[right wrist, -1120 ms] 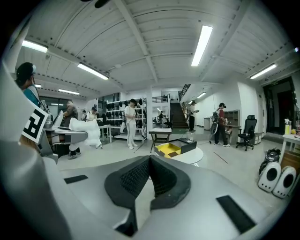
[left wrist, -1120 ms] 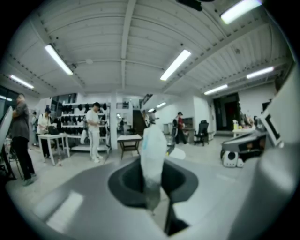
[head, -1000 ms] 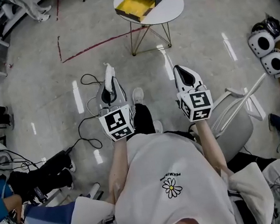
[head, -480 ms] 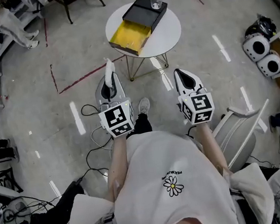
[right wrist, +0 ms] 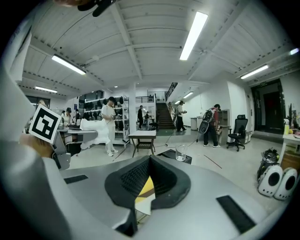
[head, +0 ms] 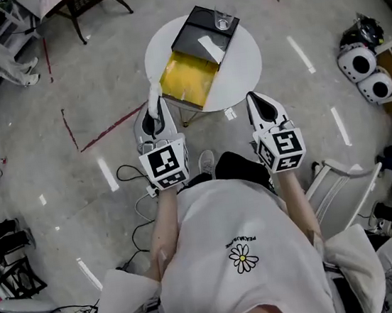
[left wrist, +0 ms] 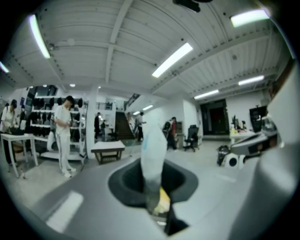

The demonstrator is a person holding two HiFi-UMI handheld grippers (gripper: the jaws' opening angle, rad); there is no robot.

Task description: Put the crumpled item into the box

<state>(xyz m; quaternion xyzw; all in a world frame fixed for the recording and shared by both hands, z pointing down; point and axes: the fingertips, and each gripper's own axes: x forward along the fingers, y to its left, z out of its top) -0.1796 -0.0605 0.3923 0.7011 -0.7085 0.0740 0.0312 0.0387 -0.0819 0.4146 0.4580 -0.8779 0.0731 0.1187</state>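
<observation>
While the left hand-held gripper (head: 153,112) pinches the crumpled item (head: 152,92) in nearly closed jaws, the carry is in hand; next, reach over the box (head: 186,82) and release.

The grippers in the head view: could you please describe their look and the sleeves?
The left gripper and right gripper are pale grey wedge-shaped shells with black recesses, each bearing a white cube with black square markers. No sleeves reach the forearms; the T-shirt is white with a daisy print.

upright crumpled item (head: 151,94), open yellow box (head: 189,82)
</observation>
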